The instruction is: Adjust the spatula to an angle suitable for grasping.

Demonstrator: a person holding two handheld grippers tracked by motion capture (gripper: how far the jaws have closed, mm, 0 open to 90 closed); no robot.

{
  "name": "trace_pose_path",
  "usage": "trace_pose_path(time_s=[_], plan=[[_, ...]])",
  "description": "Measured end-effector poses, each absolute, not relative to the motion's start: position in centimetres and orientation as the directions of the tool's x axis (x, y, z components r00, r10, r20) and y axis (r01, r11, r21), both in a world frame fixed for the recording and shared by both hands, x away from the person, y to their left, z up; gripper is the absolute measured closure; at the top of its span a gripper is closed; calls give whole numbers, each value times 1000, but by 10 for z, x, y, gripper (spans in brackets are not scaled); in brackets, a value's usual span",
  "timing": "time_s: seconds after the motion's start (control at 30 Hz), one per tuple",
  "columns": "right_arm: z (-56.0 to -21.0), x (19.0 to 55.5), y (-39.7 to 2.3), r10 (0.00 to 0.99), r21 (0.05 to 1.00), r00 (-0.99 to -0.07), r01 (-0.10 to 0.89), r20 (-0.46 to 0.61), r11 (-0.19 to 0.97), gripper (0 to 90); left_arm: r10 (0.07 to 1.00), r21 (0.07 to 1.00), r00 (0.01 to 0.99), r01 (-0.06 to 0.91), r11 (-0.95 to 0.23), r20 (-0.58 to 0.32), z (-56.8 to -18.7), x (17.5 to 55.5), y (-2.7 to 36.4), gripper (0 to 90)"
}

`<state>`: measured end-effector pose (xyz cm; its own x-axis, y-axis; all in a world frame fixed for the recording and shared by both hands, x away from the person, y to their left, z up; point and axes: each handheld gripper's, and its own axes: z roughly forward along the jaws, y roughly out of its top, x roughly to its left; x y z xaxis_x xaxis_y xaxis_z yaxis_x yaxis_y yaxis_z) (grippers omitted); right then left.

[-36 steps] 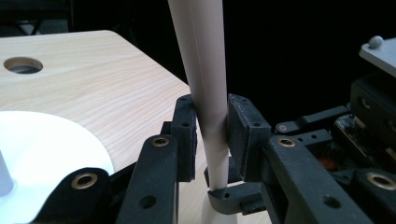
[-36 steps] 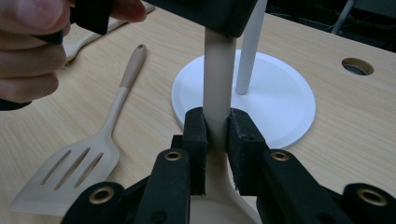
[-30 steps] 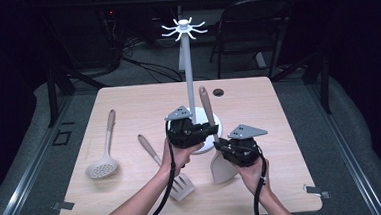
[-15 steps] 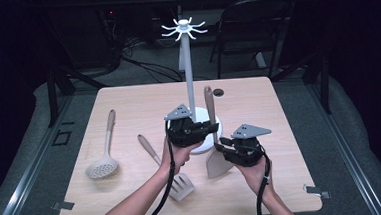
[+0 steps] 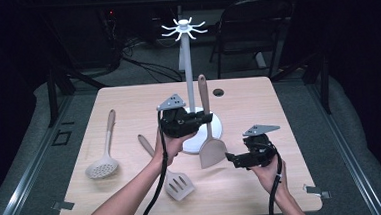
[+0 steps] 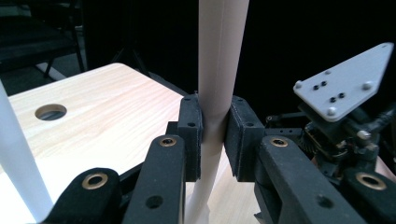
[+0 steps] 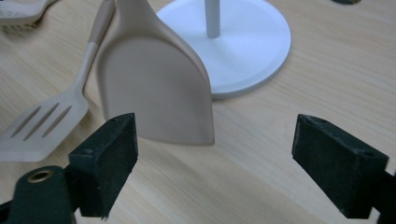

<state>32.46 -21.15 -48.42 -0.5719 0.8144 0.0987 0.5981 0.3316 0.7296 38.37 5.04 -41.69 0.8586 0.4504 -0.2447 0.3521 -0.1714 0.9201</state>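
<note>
Nearest the person, the right gripper (image 5: 230, 157) is standing low over the table (image 5: 128, 104) with its jaws spread wide — they have just been opening, and nothing is sitting between them. In the right gripper view its two black pads (image 7: 112, 158) are framing bare wood, while the broad blade of the solid spatula (image 7: 154, 88) is hanging just beyond the left pad, apart from both.

Further in, the left gripper (image 5: 208, 118) is clamping the handle of that spatula (image 5: 207, 124), holding it upright with the blade pointing down, its lower edge just above the tabletop. In the left gripper view the pale handle (image 6: 219, 70) is running straight up between the two pads (image 6: 191, 135), which are pressing on it from either side at a narrow gap.

To the left on the table, a slotted turner (image 5: 175, 181) is lying flat near the person's left forearm, and a skimmer spoon (image 5: 104, 163) is lying well apart from it, nearer the left edge.

Just behind the held spatula, the white rack (image 5: 188, 77) is standing on its round base (image 7: 247, 46) — the hooks at its top are hanging empty.
</note>
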Motion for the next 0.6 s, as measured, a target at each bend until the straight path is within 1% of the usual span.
trace_pose_path(time_s=[0.07, 0.1, 0.17, 0.2, 0.43, 0.6], plan=[[-485, 326, -213, 816, 727, -568, 603, 102, 329, 106, 453, 921, 858, 350, -172, -241, -414, 385, 51, 775], [-485, 328, -216, 818, 713, -568, 610, 90, 346, 72, 452, 923, 860, 345, -172, -237, -411, 386, 52, 775], [-486, 329, -216, 819, 714, -567, 609, 85, 347, 63, 453, 925, 861, 339, -172, -231, -409, 387, 53, 775], [-487, 331, -217, 818, 699, -568, 620, 87, 356, 52, 454, 925, 861, 337, -176, -228, -407, 388, 53, 774], [-493, 338, -223, 825, 674, -558, 645, 90, 362, 50, 449, 931, 871, 313, -189, -202, -397, 391, 56, 774], [-493, 339, -224, 825, 662, -558, 652, 90, 369, 50, 449, 930, 869, 318, -184, -208, -391, 394, 57, 774]])
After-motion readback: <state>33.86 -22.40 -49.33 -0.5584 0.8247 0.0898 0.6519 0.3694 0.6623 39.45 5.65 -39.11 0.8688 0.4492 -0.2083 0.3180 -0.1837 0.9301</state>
